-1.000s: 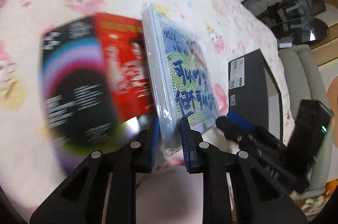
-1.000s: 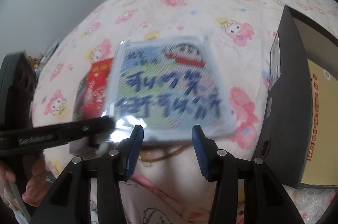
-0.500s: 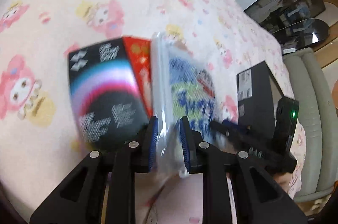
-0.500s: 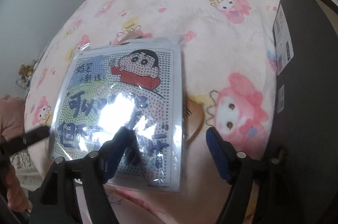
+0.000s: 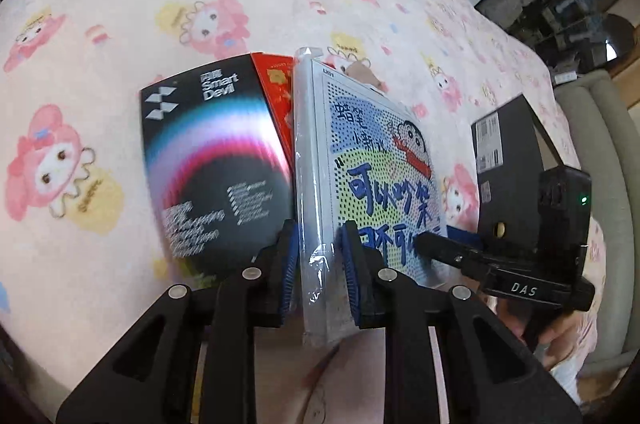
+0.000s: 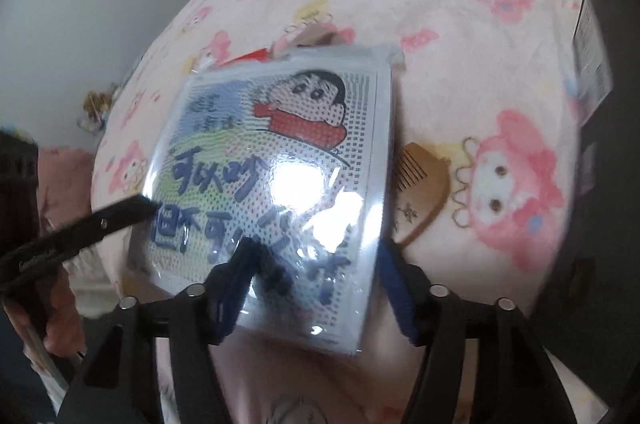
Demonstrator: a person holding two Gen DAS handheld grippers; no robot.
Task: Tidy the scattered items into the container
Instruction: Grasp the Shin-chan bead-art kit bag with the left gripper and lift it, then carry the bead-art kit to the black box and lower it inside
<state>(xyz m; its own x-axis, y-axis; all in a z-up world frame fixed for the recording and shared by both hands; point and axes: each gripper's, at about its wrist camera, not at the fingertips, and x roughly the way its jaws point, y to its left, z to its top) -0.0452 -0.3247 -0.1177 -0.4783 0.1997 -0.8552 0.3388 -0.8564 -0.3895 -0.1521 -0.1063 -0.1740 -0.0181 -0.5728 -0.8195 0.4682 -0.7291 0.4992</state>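
Observation:
My left gripper [image 5: 318, 256] is shut on the near edge of a plastic-wrapped cartoon bead kit [image 5: 372, 180], which stands tilted on its side over the bedspread. Just left of it are a black "Smart Devil" box [image 5: 212, 160] and a red packet [image 5: 276, 84]. My right gripper [image 6: 316, 280] is open wide at the kit's [image 6: 272, 176] lower right corner, one finger in front of its face and one past its edge. In the left wrist view the right gripper [image 5: 440, 240] touches the kit's face. A wooden comb [image 6: 420, 192] lies beside the kit.
A black open box [image 5: 508, 160] stands on the bed at the right, its side [image 6: 596, 36] close to my right gripper. The pink cartoon bedspread [image 5: 200, 4] stretches away behind. A hand [image 6: 60, 320] holds the left gripper's handle.
My right gripper has opened wide and dropped closer to the kit, now straddling its corner. The left gripper has kept its grip and tilted a little; the comb has come into sight.

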